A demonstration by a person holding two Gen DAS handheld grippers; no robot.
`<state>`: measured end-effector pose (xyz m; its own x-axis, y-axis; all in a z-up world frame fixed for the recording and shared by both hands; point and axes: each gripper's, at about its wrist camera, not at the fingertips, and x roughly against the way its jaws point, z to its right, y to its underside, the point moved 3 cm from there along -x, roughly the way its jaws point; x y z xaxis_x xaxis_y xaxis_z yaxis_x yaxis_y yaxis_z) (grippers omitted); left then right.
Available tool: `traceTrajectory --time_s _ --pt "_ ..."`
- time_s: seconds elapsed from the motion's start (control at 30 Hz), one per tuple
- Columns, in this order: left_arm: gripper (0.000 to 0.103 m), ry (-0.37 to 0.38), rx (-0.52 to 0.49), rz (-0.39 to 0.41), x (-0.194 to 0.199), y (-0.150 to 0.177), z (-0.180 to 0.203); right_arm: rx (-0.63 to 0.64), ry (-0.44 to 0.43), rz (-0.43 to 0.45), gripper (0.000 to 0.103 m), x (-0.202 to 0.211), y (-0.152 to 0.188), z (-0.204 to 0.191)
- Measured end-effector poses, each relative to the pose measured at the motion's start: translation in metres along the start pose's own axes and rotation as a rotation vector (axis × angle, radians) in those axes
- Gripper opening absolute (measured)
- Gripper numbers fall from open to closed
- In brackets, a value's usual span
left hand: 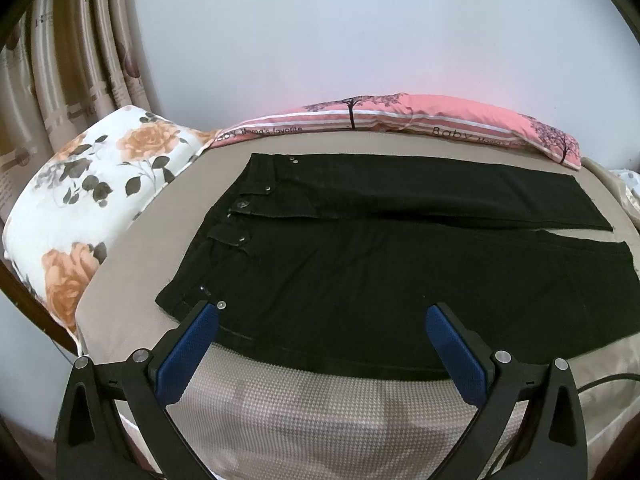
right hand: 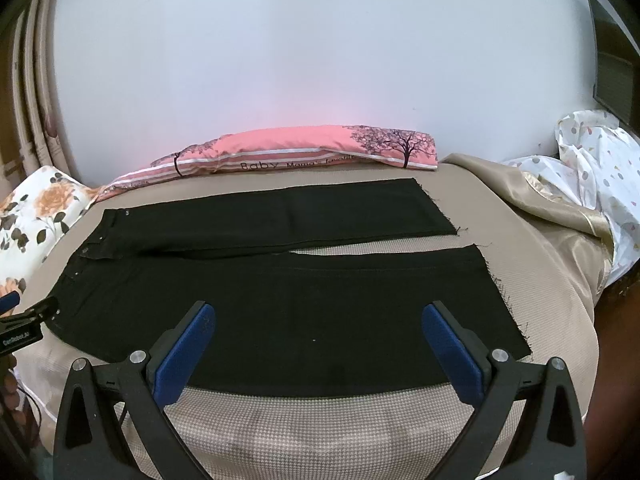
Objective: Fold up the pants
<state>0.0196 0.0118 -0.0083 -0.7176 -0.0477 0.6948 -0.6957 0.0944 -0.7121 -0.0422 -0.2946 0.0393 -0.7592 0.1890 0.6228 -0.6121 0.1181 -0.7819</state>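
Observation:
Black pants [left hand: 360, 264] lie flat on the bed, waistband to the left, both legs stretched to the right with a narrow gap between them; they also show in the right wrist view [right hand: 280, 300]. My left gripper [left hand: 322, 312] is open and empty, hovering over the near edge of the pants by the waistband. My right gripper [right hand: 318, 312] is open and empty over the near leg. A fingertip [right hand: 44, 308] of the left gripper shows at the left edge of the right wrist view, by the waistband corner.
The bed [right hand: 320, 432] has a beige houndstooth cover. A floral pillow [left hand: 88, 192] lies at the left, a pink pillow [right hand: 304, 152] along the back wall. A beige satin blanket and spotted white sheet [right hand: 592, 176] are heaped at the right. Curtains [left hand: 60, 80] hang at the left.

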Motion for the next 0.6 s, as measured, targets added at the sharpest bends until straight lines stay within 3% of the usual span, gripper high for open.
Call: traceTrajectory --time_s 0.4,0.6 --pt "0.103 0.013 -0.013 -0.029 -0.013 -0.001 -0.003 0.027 0.013 -0.033 0.103 -0.009 0.007 -0.003" --pt "0.103 0.022 -0.02 -0.044 -0.022 0.0 -0.009 0.004 0.033 -0.103 0.103 -0.021 0.009 0.0"
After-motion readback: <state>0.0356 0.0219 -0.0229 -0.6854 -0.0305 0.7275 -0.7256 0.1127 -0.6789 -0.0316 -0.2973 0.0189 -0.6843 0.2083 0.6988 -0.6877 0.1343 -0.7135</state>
